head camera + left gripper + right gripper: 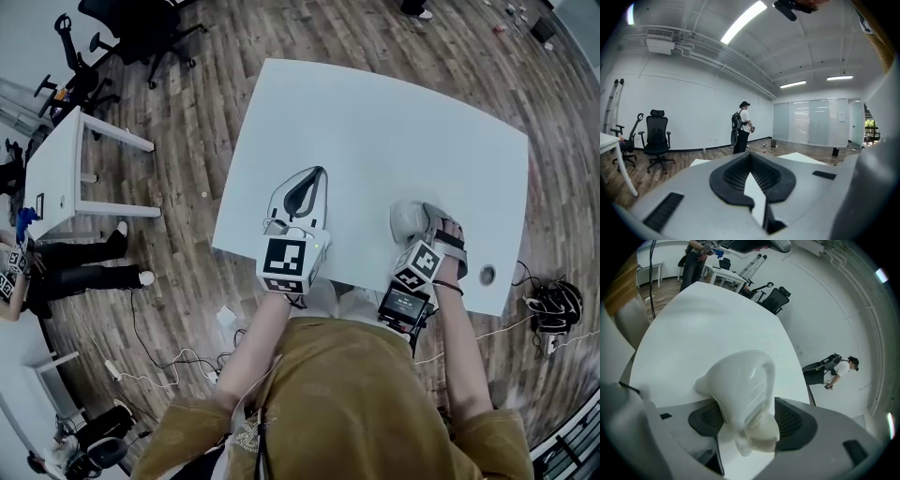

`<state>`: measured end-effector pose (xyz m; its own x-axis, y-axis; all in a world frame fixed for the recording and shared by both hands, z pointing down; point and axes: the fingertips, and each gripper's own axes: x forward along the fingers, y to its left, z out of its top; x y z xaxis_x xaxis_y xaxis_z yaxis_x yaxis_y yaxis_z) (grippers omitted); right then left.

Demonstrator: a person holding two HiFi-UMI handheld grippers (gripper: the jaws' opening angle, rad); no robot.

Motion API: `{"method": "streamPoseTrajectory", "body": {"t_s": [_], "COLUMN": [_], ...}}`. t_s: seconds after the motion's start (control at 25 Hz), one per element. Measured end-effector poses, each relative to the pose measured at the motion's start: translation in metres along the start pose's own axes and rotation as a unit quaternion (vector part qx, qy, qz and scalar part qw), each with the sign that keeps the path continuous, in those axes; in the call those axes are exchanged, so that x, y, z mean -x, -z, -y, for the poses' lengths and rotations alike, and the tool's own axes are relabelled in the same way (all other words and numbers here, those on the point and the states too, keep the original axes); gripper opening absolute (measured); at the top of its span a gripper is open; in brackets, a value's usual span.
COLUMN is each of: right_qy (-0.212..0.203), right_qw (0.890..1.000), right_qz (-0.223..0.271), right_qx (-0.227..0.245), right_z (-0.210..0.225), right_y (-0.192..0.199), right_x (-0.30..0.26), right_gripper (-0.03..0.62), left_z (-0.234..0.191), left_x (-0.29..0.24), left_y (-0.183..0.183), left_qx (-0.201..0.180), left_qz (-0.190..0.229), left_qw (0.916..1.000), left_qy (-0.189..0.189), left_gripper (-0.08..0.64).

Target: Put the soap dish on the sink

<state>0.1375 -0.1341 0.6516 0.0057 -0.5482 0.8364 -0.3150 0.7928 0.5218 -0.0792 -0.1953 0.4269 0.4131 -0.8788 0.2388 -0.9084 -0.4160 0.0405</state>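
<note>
Your right hand-held gripper tilts steeply down at the near edge of the white counter. Its jaws are released, standing wide around the white soap dish, which rests on the counter between them. Your left hand-held gripper points almost level across the counter, jaws clenched together on nothing.

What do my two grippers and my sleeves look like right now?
The left gripper and right gripper have pale grey bodies and grey fingers lined with black ribbed pads. Each carries a cube with black-and-white square markers: the left cube and the right cube. The right one also has a small dark screen and black straps. Your top is mustard-brown with short sleeves.
</note>
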Motion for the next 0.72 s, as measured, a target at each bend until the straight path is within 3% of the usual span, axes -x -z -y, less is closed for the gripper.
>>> {"method": "streamPoseTrajectory", "body": {"t_s": [0.28, 0.48, 0.52, 0.72], "right_qy": [-0.014, -0.051, -0.053, -0.05], "right_qw": [1.0, 0.998, 0.997, 0.997], "right_qz": [0.002, -0.012, -0.013, -0.011], "right_qx": [0.002, 0.046, 0.055, 0.065], "right_z": [0.003, -0.017, -0.021, -0.027], "right_y": [0.001, 0.006, 0.007, 0.001], "right_x": [0.008, 0.008, 0.008, 0.011], "right_gripper": [0.29, 0.29, 0.316, 0.318], "left_z": [0.003, 0.004, 0.004, 0.002], "left_x": [-0.001, 0.0, 0.001, 0.003], "left_y": [0.001, 0.004, 0.005, 0.01], "left_qx": [0.015, 0.02, 0.021, 0.024], "left_qz": [-0.002, -0.006, -0.007, -0.013], "left_qw": [0.9999, 0.9998, 0.9997, 0.9995], "left_qy": [0.007, 0.007, 0.008, 0.013], "left_gripper": [0.008, 0.008, 0.008, 0.008]}}
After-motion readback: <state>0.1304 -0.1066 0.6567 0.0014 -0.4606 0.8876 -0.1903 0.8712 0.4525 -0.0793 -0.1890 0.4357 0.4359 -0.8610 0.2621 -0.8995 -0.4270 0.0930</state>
